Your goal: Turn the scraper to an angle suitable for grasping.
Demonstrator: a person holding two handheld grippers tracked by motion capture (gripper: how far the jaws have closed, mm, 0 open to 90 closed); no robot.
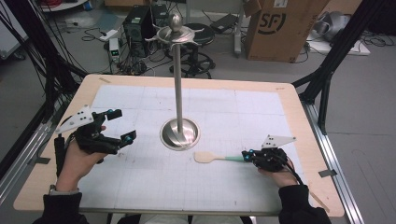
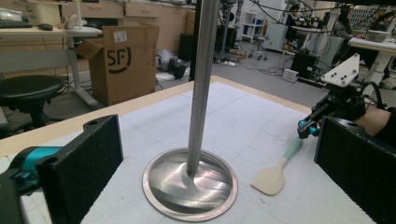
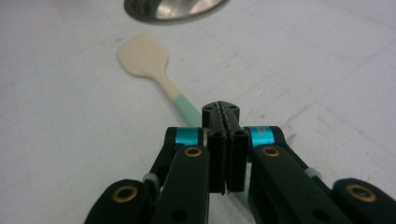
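A spatula with a cream blade (image 1: 205,157) (image 2: 271,179) (image 3: 142,58) and a mint-green handle lies flat on the white gridded mat, right of the metal stand's round base (image 1: 180,135) (image 2: 189,186). My right gripper (image 1: 246,154) (image 3: 221,109) is low over the handle's end with its jaws pressed together. The handle runs underneath them, and nothing shows between the pads. My left gripper (image 1: 122,124) (image 2: 219,163) hovers left of the stand, open and empty, pointing at the base and the stand's tall pole (image 1: 178,79).
The stand carries a ring of hooks and a ball (image 1: 176,28) at its top. The mat covers a wooden table (image 1: 299,116). Behind it on the floor are a cardboard box (image 1: 280,28), a computer tower (image 1: 137,28), a stool and cables. Black frame struts (image 1: 327,70) flank the table.
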